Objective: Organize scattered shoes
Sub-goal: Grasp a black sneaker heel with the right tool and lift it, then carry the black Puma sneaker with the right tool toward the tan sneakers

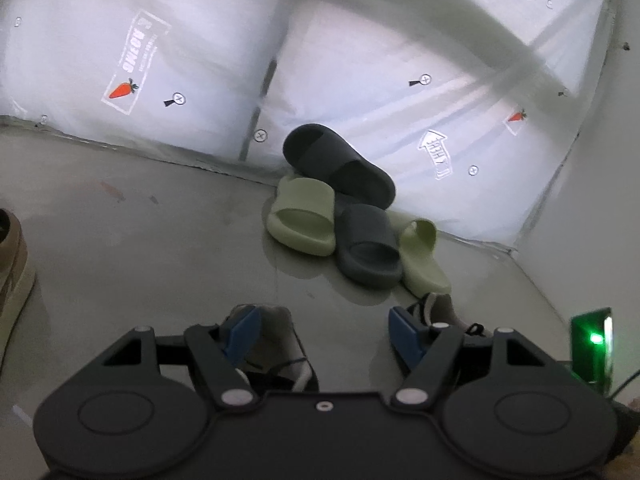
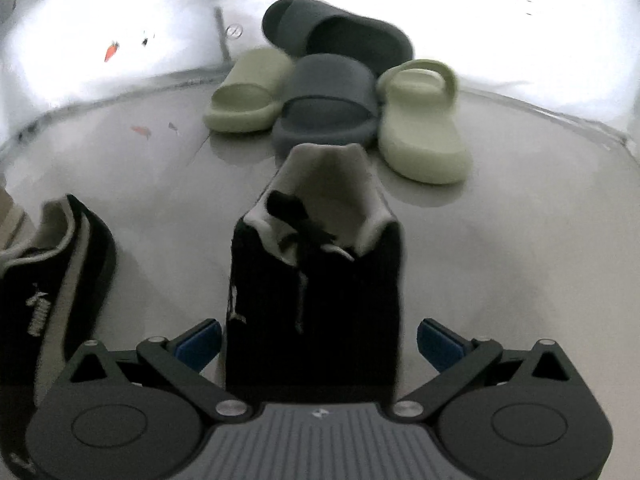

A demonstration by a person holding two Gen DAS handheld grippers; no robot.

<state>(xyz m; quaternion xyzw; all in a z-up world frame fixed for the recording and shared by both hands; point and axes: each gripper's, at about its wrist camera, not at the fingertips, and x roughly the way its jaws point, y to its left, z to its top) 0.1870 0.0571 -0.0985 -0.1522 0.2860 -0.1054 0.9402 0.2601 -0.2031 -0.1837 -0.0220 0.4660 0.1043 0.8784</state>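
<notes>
Four slides lie in a heap against the wall: a dark slide on top at the back, a green slide, a second dark slide and a second green slide. My left gripper is open above the floor, with a black sneaker under its left finger. My right gripper is open, and a black sneaker with a grey lining stands between its blue pads; I see no contact with them. Its mate lies to the left. The slide heap is beyond.
A tan shoe shows at the left edge of the left wrist view. A small device with a green light stands at the right by the wall. Plastic sheeting printed with carrots covers the wall. The grey floor is bare at left.
</notes>
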